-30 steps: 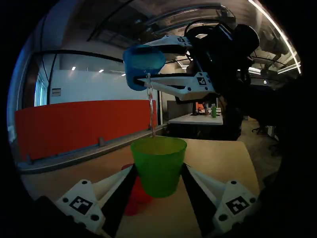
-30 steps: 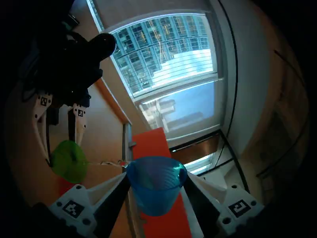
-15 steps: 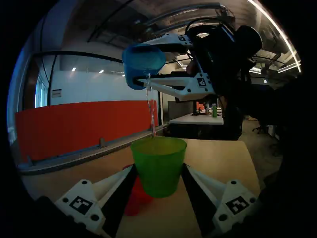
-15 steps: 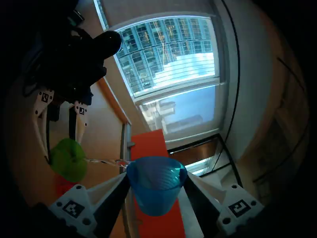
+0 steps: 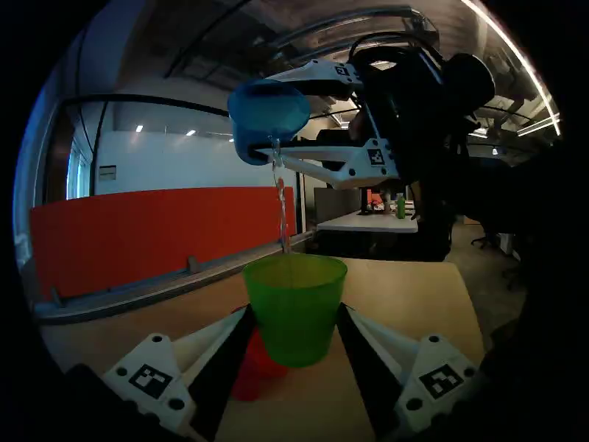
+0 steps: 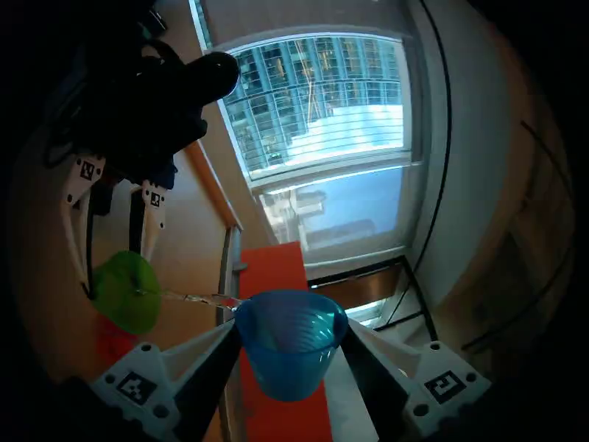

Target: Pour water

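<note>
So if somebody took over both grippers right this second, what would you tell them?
Left gripper: shut on the green cup, upright over the table.
Right gripper: shut on the blue cup, tipped above the green one.
A thin water stream runs from blue into green.
Done: pouring is under way; fill level hidden.
Left: probably finish the pour, then tip the blue cup back upright.

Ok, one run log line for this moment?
pouring | right gripper shut on blue cup, tilted | left gripper shut on green cup | water entering green cup
</note>
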Motion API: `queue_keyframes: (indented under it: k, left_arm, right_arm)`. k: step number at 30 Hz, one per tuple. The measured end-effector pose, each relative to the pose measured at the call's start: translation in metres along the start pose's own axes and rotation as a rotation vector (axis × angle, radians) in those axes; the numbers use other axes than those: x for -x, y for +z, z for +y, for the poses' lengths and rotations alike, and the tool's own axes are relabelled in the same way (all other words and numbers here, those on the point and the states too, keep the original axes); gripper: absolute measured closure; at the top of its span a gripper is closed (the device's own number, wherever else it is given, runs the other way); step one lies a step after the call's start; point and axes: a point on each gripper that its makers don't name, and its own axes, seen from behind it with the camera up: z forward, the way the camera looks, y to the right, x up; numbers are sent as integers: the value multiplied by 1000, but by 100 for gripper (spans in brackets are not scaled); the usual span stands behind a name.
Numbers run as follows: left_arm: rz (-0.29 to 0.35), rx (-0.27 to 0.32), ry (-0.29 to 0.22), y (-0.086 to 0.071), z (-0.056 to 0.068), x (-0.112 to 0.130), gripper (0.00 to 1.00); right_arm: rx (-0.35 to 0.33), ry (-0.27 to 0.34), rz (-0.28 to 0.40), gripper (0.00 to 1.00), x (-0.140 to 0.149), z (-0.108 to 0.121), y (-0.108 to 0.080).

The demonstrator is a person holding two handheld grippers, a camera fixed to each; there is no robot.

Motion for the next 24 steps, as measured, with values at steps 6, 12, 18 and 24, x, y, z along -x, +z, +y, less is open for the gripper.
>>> queue_keyframes:
  k: [6, 12, 18, 24]
  left_arm:
    - [0, -5, -3, 1, -1, 1, 22]
    - [-2, -10, -7, 1, -4, 2, 22]
    - [3, -13, -11, -1, -6, 1, 21]
    - [1, -15, -9, -1, -6, 1, 22]
  right_arm:
    - [2, -27, -4, 10, 2, 0, 1]
    - [6, -50, -6, 10, 2, 0, 2]
    - [15, -78, -4, 10, 0, 2, 3]
    - [17, -104, -2, 10, -2, 0, 5]
